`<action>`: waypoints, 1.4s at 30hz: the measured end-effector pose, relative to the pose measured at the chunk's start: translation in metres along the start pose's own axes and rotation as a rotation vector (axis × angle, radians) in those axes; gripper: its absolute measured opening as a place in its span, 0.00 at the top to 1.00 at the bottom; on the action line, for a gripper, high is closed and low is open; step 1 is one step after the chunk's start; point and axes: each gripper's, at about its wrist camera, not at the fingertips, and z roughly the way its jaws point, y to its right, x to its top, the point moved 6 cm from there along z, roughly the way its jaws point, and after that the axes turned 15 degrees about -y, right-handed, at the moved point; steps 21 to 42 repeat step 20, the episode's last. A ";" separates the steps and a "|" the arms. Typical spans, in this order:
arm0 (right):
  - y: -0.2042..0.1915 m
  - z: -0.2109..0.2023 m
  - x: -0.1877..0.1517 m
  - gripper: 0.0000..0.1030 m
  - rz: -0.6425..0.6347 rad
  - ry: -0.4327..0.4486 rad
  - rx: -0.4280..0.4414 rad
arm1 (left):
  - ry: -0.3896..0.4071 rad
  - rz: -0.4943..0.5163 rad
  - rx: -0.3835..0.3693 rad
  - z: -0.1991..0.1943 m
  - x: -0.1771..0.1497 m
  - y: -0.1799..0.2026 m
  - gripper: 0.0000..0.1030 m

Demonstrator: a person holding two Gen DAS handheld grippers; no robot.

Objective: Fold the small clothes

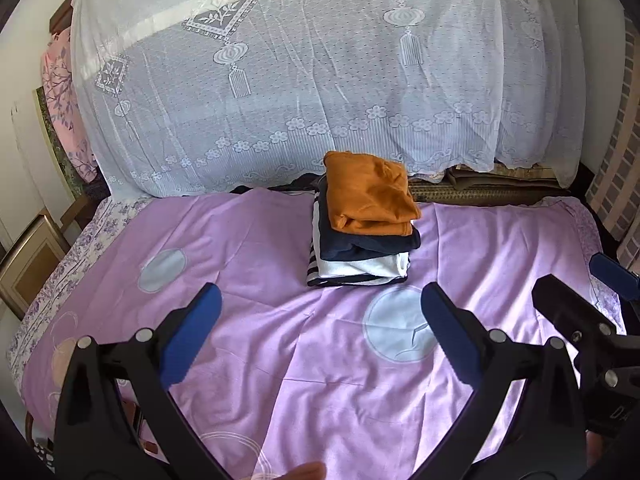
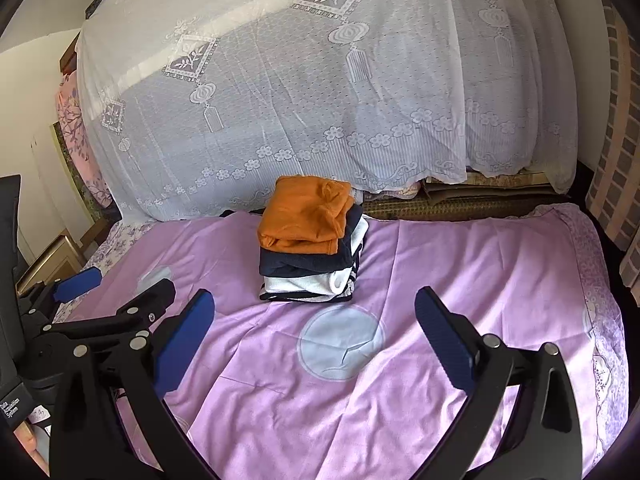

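Blue pads first: my left gripper [image 1: 320,336] has its jaws spread wide with nothing between them, and my right gripper [image 2: 316,340] is the same, wide and empty. Both hover low over the pink bedsheet [image 1: 280,380], side by side; each camera catches the other gripper at its edge, at 3 o'clock in the left view and 9 o'clock in the right.

At 12 o'clock from both, a bit further out on the sheet: the stack of folded clothes [image 2: 312,252]. Orange garment [image 1: 368,200] on top, a navy piece [image 2: 296,264] under it, white below that, striped at the bottom. I see no loose garment left on the open sheet, so I judge the folding about done.

Risks from here:
- The stack isn't square. The orange top sits skewed toward 1 o'clock in the left view. A nudge from a finger would likely shear it.
- Gripping the whole stack from the sides: layers are soft, and the middle ones could squirt out.
- The sheet is wrinkled. Dragging a finger could pull cloth and tip the pile.

Far, past 12: a lace cover [image 1: 280,80] hangs down just behind the stack. An overshoot forward could snag a fingertip in it.
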 end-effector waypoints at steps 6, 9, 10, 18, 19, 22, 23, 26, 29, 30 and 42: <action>0.002 -0.003 -0.002 0.03 0.002 0.005 0.000 | 0.025 0.005 -0.006 -0.004 -0.002 0.004 0.02; 0.003 -0.004 -0.003 0.03 0.001 0.006 -0.006 | 0.051 0.015 0.016 -0.007 -0.002 0.004 0.02; 0.003 -0.004 -0.003 0.02 0.002 0.008 0.000 | 0.043 0.013 -0.001 -0.006 -0.001 0.004 0.02; 0.004 -0.004 -0.001 0.02 0.001 0.007 -0.001 | 0.027 0.013 -0.002 -0.006 0.001 0.005 0.02; 0.004 -0.004 -0.001 0.02 0.001 0.007 -0.001 | 0.026 0.012 -0.002 -0.005 0.001 0.005 0.02; 0.004 -0.005 -0.001 0.02 -0.001 0.008 -0.001 | 0.028 0.011 -0.002 -0.006 0.000 0.005 0.02; 0.004 -0.005 -0.001 0.02 -0.001 0.008 -0.001 | 0.028 0.011 -0.002 -0.006 0.000 0.005 0.02; 0.004 -0.005 -0.001 0.02 -0.001 0.008 -0.001 | 0.028 0.011 -0.002 -0.006 0.000 0.005 0.02; 0.004 -0.005 -0.001 0.02 -0.001 0.008 -0.001 | 0.028 0.011 -0.002 -0.006 0.000 0.005 0.02; 0.004 -0.005 -0.001 0.02 -0.001 0.008 -0.001 | 0.028 0.011 -0.002 -0.006 0.000 0.005 0.02; 0.004 -0.005 -0.001 0.02 -0.001 0.008 -0.001 | 0.028 0.011 -0.002 -0.006 0.000 0.005 0.02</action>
